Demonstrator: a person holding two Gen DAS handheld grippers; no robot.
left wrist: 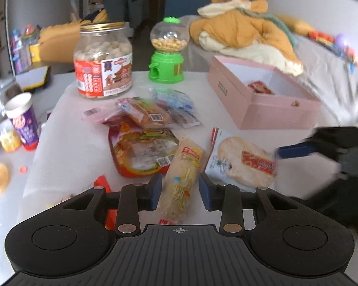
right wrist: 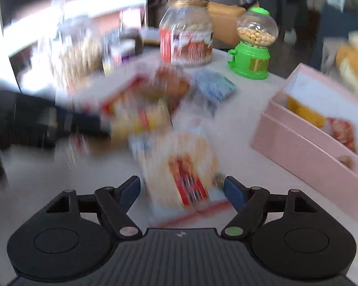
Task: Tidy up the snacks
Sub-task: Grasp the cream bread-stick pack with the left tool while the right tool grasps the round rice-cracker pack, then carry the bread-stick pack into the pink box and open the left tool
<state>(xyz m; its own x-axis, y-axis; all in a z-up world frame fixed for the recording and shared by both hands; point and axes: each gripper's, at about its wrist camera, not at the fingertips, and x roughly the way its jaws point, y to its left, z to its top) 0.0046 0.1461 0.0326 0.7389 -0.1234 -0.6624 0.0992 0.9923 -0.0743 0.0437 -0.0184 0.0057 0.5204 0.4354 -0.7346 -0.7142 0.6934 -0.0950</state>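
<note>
From the left wrist camera, the white table (left wrist: 66,143) runs back to an edge just behind the big lidded jar of snacks (left wrist: 103,59) and the green candy dispenser (left wrist: 168,51); its left edge falls away beside a purple cup (left wrist: 23,121), with an orange token (left wrist: 23,170) lying on bare surface near it. The open pink box (left wrist: 262,93) stands at the right rear with a red packet (left wrist: 260,87) inside, and free tabletop lies between it and the heap of wrapped snacks (left wrist: 143,128) in the middle. The left gripper (left wrist: 180,191) has its blue fingers (left wrist: 156,190) a little apart on either side of a long noodle-snack packet (left wrist: 182,181); a slim gap shows on each side, so the pads do not press it. Just right of that lies a round rice-cracker packet (left wrist: 245,162), and the right gripper (left wrist: 296,149) reaches in from the right edge, one blue finger at the packet's far side; from here I cannot tell how wide it stands. The right wrist camera is heavily blurred. The right gripper (right wrist: 182,190) has its fingers (right wrist: 234,193) spread wide, straddling the rice-cracker packet (right wrist: 186,174), which lies flat on the table (right wrist: 238,124); whether the pads touch it cannot be made out. The pink box (right wrist: 305,152) sits close on the right with clear surface between, the jar (right wrist: 187,40) and dispenser (right wrist: 253,45) stand at the far edge, and the left gripper (right wrist: 66,119) shows as a dark smear on the left.
</note>
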